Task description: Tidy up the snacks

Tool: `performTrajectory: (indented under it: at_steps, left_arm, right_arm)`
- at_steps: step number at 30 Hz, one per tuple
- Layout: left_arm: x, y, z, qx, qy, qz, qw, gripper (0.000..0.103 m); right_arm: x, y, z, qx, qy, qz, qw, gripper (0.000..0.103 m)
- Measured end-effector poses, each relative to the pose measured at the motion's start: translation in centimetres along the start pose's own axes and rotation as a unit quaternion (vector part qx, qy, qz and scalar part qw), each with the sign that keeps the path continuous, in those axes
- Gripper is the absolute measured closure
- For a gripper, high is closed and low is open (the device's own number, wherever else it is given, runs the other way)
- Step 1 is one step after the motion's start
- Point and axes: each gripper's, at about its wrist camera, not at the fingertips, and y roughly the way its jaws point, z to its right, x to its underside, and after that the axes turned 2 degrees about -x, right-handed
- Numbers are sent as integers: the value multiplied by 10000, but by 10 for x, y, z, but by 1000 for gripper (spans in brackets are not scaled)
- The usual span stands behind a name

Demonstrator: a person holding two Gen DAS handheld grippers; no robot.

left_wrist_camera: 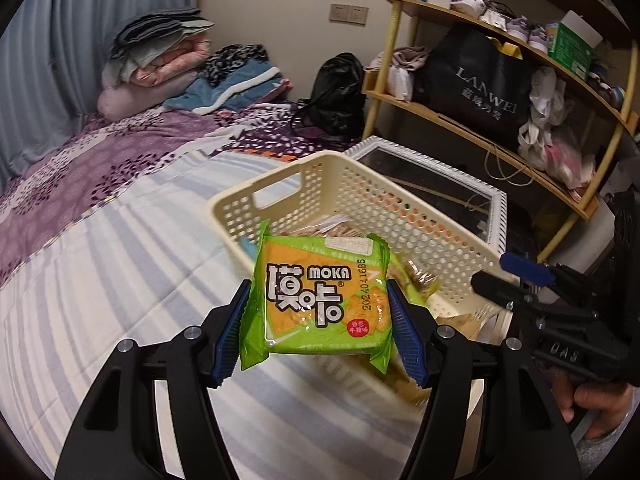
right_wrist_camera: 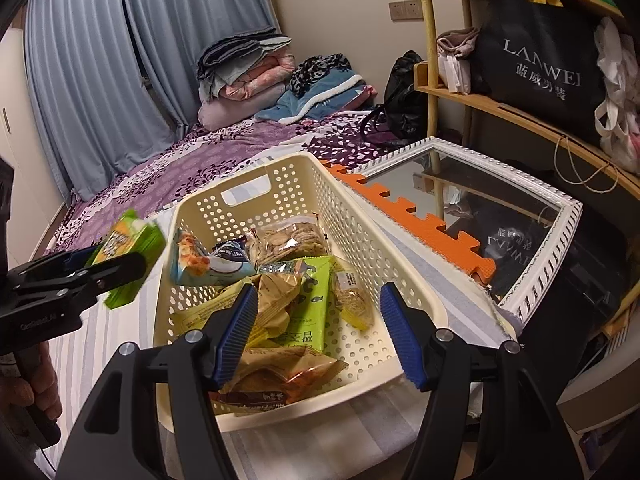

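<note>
Direction matters most now: the cream perforated plastic basket (left_wrist_camera: 360,200) lies ahead and a little to the right of the left tool (left_wrist_camera: 318,316), which is clamped on the two side edges of a green and orange square snack packet (left_wrist_camera: 320,292) and holds it in the air above the striped bed cover (left_wrist_camera: 100,280), just before the basket's near-left rim. The basket's long axis runs away from the cameras toward its handle cut-out, so I judge the packet must travel forward and right over the rim before release. The right tool (right_wrist_camera: 320,332) hangs with its blue pads wide apart and nothing between them, directly above the basket's near end, so it is nearer to the snacks inside. The packet reads "MOKA", with large Chinese characters and the code "2024041685". A black bag (right_wrist_camera: 540,60) on the wooden shelf (right_wrist_camera: 460,94) reads "LANWEI".
</note>
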Motion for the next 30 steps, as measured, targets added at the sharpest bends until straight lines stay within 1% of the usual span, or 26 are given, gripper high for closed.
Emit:
performTrajectory:
  at_steps: [6, 8, 10, 13, 17, 21, 25, 30]
  left_arm:
    - [-11, 29, 16, 261, 59, -106, 9996, 37]
    - [-12, 38, 19, 367, 126, -161, 9991, 33]
    - [-12, 41, 19, 402, 163, -166, 9989, 13]
    - [-13, 35, 9, 358, 75, -61, 9993, 12]
    - [-15, 26, -13, 126, -117, 30, 9998, 12]
    - [-14, 25, -33, -139, -259, -32, 9996, 12]
    - [-7, 31, -43, -460, -268, -166, 9984, 12]
    - [-2, 44, -47, -704, -180, -355, 9967, 12]
  right_arm:
    - [4, -2, 4, 70, -5, -22, 10000, 39]
    - [4, -3, 7, 91, 38, -21, 9999, 39]
    - [4, -3, 9, 103, 65, -21, 9999, 39]
    - [5, -3, 10, 103, 89, -15, 9999, 39]
    - [4, 1, 9, 47, 88, -28, 9999, 39]
    - [4, 2, 5, -8, 48, -24, 10000, 39]
    - [4, 2, 4, 4, 26, -16, 10000, 39]
    - [4, 3, 5, 25, 31, -42, 10000, 39]
